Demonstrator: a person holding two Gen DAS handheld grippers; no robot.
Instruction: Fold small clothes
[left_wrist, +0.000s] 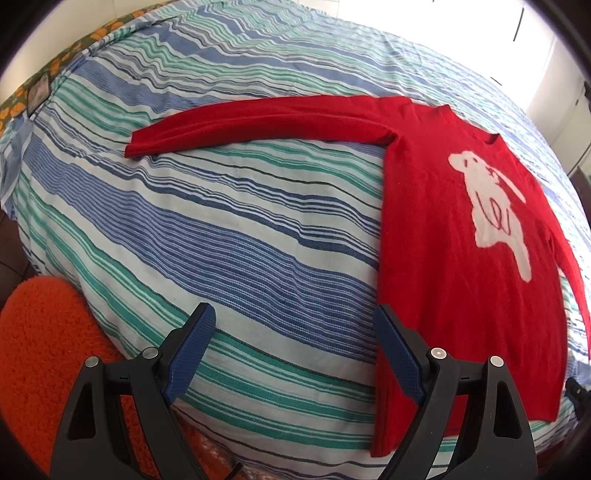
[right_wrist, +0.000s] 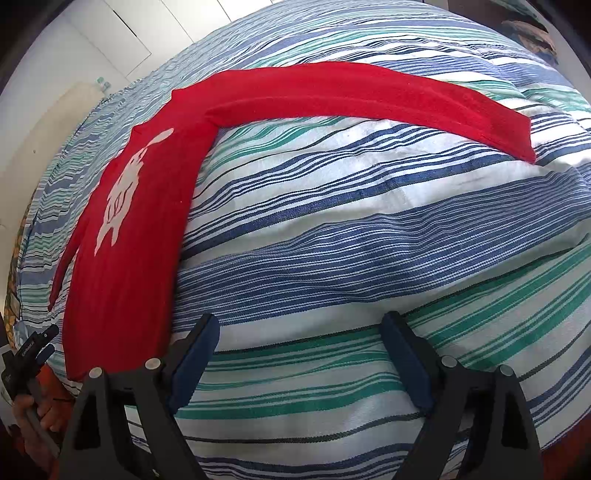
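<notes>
From the left wrist camera I see my left gripper (left_wrist: 293, 332) released, its blue-padded fingers (left_wrist: 192, 354) spread wide with nothing between them, hovering over the near edge of the bed (left_wrist: 221, 236), which wears a blue, green and white striped cover. The red sweater (left_wrist: 450, 266) lies flat on the cover toward the right side, front up, with a white animal figure (left_wrist: 491, 210) on the chest. Its hem reaches the bed's near edge, just beside my right-hand finger. One sleeve (left_wrist: 258, 122) stretches straight out to the left across the middle of the bed; the other runs down along the body's right side. An orange fluffy rug (left_wrist: 48, 339) shows below the bed's near left corner, and a patterned orange and green fabric (left_wrist: 70, 48) peeks out at the far left edge.

From the right wrist camera my right gripper (right_wrist: 301, 336) is likewise released, jaws wide apart and holding nothing, above the bed's near edge. Here the sweater lies toward the left side, its body running from the near edge toward the far side, and the long sleeve (right_wrist: 369, 96) extends to the right across the far part of the cover. The other sleeve lies close along the body's left side. At the lower left corner I see a hand (right_wrist: 33, 410) gripping the other tool's handle.
</notes>
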